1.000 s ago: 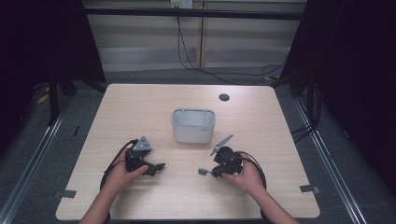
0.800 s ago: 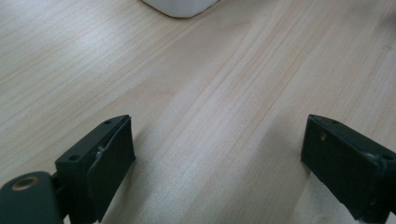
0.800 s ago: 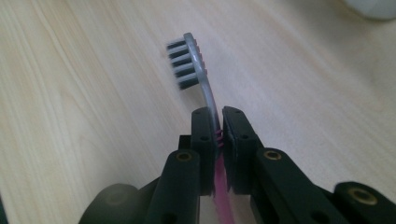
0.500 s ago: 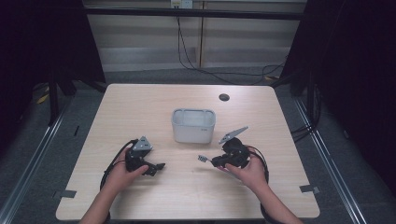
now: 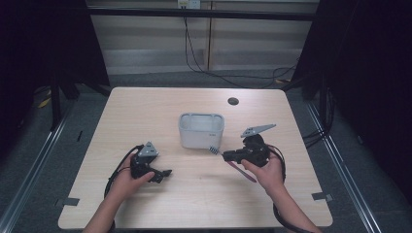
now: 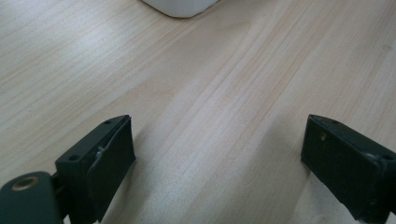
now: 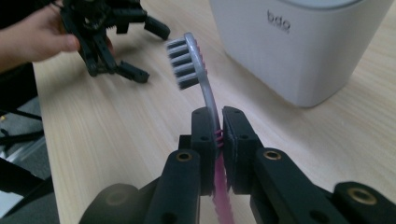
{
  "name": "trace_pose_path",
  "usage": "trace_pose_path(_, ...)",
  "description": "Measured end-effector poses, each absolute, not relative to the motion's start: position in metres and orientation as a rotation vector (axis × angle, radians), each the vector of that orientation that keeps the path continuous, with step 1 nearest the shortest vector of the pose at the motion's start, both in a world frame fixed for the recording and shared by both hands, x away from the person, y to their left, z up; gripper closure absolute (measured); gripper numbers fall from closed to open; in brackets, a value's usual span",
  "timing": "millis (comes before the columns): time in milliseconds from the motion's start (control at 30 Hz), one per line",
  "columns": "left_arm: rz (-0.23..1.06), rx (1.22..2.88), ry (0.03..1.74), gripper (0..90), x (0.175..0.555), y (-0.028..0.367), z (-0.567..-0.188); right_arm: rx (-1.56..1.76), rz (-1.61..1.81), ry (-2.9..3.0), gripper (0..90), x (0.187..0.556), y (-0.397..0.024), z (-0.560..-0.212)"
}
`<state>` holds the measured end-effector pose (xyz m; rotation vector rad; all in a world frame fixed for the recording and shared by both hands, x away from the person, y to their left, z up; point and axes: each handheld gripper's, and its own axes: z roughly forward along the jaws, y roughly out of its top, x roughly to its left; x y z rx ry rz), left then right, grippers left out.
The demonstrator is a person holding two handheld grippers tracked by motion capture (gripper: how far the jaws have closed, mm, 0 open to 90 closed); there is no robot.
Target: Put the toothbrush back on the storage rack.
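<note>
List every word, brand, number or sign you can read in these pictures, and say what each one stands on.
"bdo": grey letters near the top of the white container's wall.
In the high view, a small dark mark on the same container is too small to read.

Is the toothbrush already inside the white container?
No, the toothbrush is clamped between the right gripper's jaws, with its bristle head in the air beside the white container.
</note>
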<state>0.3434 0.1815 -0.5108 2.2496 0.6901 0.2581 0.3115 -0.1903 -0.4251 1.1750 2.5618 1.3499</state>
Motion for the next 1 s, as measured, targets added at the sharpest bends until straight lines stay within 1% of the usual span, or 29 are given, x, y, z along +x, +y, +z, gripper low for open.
trace_pose_path(300, 0.257, 2.251, 0.689, 9.0, 0.343, 0.182, -0.511, 1.196, 1.462, 2.479, 83.7, 0.316, -0.198, -0.413)
trace_pose_path(1000, 0.256, 2.251, 0.689, 9.0, 0.343, 0.181, -0.511, 1.190, 1.637, 2.353, 83.7, 0.330, -0.200, -0.391)
